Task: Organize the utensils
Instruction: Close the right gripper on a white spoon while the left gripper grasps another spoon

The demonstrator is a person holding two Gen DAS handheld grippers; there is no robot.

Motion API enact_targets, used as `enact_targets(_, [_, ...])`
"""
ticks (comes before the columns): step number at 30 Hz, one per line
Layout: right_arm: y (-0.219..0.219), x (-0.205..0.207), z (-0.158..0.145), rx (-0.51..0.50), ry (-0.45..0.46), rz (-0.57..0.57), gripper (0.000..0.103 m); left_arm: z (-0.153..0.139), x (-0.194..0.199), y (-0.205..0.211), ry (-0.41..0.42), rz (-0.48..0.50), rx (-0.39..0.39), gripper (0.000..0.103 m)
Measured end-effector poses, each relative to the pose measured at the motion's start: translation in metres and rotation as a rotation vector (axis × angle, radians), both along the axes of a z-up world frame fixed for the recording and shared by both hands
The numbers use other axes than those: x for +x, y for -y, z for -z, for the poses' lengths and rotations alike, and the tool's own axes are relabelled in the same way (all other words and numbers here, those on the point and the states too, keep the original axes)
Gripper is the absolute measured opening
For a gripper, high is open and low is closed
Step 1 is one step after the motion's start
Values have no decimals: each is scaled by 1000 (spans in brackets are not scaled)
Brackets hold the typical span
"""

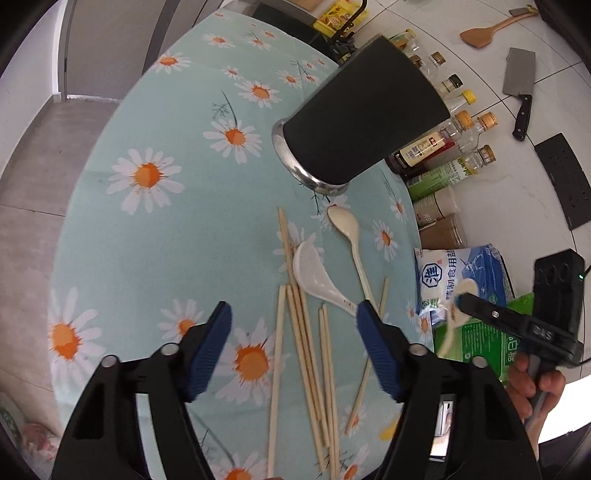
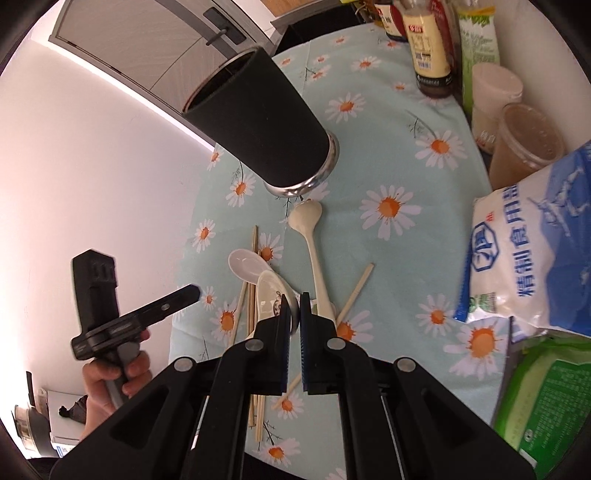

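Observation:
Several wooden chopsticks (image 1: 306, 354) lie loose on the daisy tablecloth (image 1: 147, 240). My left gripper (image 1: 294, 308) hovers over them, open, its blue pads well apart and touching nothing. A white ceramic spoon (image 1: 314, 273) and a long cream spoon (image 1: 351, 232) lie beyond, in front of the tall black cup (image 1: 362, 118). My right gripper (image 2: 294, 299) is shut on a patterned ceramic spoon (image 2: 271, 291), held above the table. That held spoon (image 1: 458, 314) also shows at the right of the left wrist view.
Sauce bottles (image 1: 443, 147), a salt bag (image 2: 524, 251) and a green packet (image 2: 546, 398) crowd the cloth's right side. A cleaver (image 1: 519, 85), a wooden spatula (image 1: 487, 31) and a black power strip (image 1: 565, 181) lie on the white counter. The table's left edge drops to the floor.

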State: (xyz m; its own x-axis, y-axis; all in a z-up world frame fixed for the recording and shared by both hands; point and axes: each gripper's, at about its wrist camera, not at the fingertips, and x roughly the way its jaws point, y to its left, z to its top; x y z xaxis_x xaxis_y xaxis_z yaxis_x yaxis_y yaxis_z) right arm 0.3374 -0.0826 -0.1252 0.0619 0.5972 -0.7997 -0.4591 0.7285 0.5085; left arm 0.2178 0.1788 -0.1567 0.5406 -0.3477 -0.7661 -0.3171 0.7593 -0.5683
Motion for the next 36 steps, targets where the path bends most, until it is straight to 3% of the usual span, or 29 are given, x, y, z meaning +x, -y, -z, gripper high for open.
enact_targets(3, [3, 1, -9, -4, 19, -2, 6, 5, 10, 4, -1, -3, 24, 60])
enact_targets(6, [11, -1, -13, -11, 32, 0, 6, 14, 23, 6, -37, -28, 90, 46])
enact_targets(11, [24, -4, -13, -11, 27, 9, 6, 26, 35, 4, -44, -42, 66, 42])
enact_targets(14, [29, -3, -11, -10, 24, 6, 6, 29, 38, 4, -51, -59, 82, 25])
enact_targets(16, [30, -3, -11, -13, 28, 1, 6, 30, 40, 4, -53, -67, 82, 23])
enact_targets(20, [31, -3, -12, -18, 41, -5, 6, 25, 46, 9, -42, -57, 104, 6])
enact_targets(36, [27, -2, -14, -4, 54, -31, 6, -2, 49, 20, -9, 11, 230, 5])
